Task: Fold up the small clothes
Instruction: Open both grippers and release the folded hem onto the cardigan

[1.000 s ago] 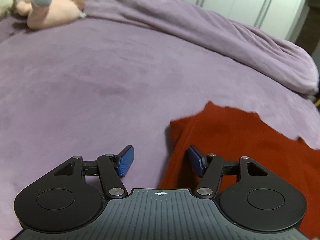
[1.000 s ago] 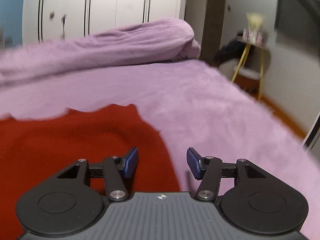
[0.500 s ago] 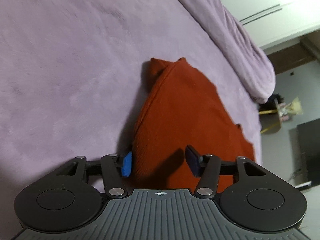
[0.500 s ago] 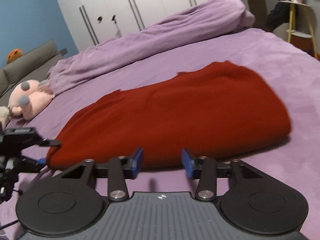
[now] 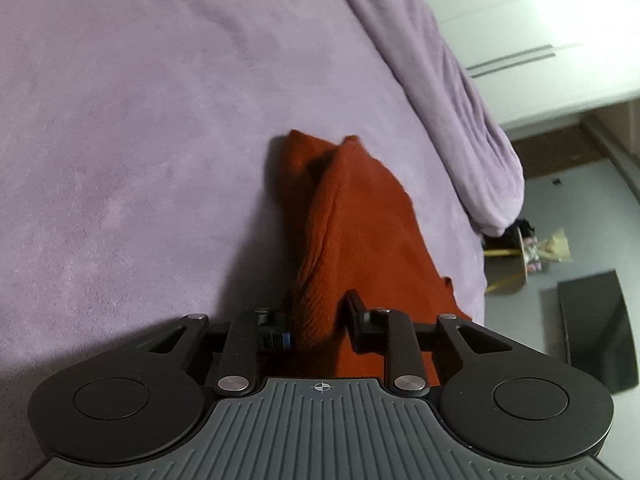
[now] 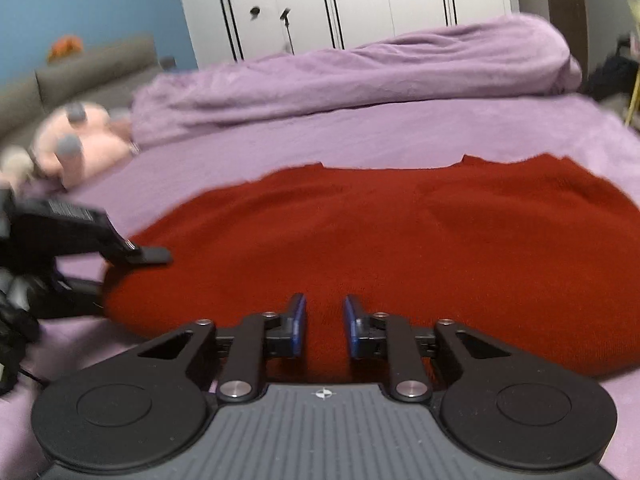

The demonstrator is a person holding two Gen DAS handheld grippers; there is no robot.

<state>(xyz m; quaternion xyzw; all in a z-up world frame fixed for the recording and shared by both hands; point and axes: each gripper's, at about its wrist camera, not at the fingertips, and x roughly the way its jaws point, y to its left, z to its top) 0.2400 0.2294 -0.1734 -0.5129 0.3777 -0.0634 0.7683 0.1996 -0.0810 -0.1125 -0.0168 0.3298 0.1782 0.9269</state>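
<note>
A red knit garment (image 6: 400, 232) lies spread flat on the purple bedspread (image 6: 400, 128). In the left wrist view the garment (image 5: 360, 232) runs away from me as a raised fold. My left gripper (image 5: 318, 326) is closing on that fold at the near corner, and its pads press the cloth. From the right wrist view the left gripper (image 6: 120, 272) pinches the garment's left corner, one finger above and one below. My right gripper (image 6: 325, 322) hovers over the garment's near edge. Its jaws are closing, with red cloth between the blue pads (image 6: 298, 320), which stand apart.
A rolled purple duvet (image 6: 360, 72) lies along the far side of the bed. A pink plush toy (image 6: 76, 144) sits at the far left, with a grey sofa (image 6: 92, 64) behind it. White wardrobe doors (image 6: 360, 0) stand beyond. A small yellow-legged table (image 5: 508, 256) stands off the bed.
The left gripper rolled and sank onto the garment's corner, its jaws narrowing around the fold. The right gripper swung left along the near edge of the garment, its jaws narrowing too.
</note>
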